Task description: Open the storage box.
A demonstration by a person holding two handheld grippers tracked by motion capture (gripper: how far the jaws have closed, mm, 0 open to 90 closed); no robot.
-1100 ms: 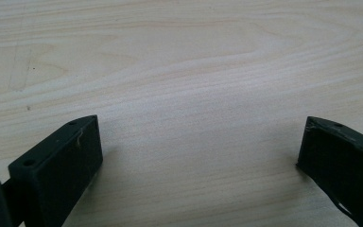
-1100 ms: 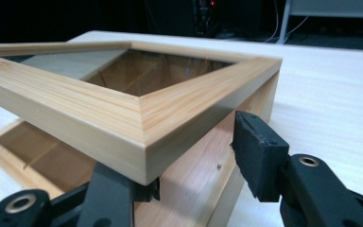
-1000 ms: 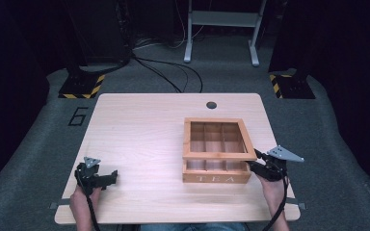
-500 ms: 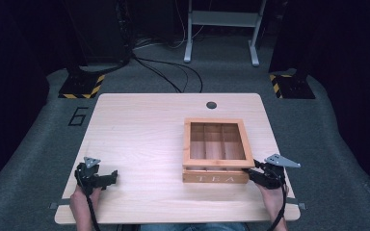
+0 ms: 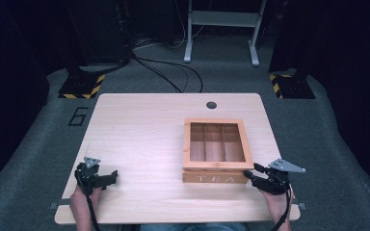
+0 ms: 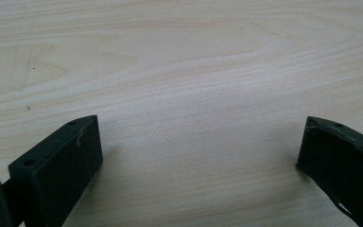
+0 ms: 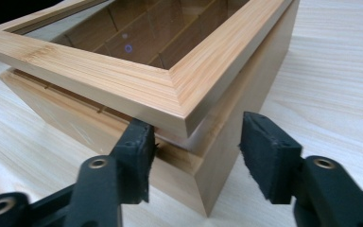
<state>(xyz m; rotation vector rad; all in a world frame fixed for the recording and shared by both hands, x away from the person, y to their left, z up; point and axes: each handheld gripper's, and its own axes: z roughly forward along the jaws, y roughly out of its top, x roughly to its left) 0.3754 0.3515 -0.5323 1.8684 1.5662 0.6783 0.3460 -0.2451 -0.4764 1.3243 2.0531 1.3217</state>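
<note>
**Right jaws spread at the tea box corner**

High view: wooden tea box (image 5: 215, 150) sits right of centre on the table (image 5: 139, 134). Right gripper (image 7: 196, 156), jaws just opening, straddles its near corner under the glass lid (image 7: 137, 71), not pinching. Left gripper (image 6: 198, 156) stands spread over bare tabletop.

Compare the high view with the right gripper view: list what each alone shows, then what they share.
High view alone: the left gripper resting open on the light wooden table, the grey carpet, and the white metal stand.
Right gripper view alone: the lid sitting slightly raised at the corner between the jaws.
Shared: the glass-lidded wooden tea box and the right gripper.
</note>
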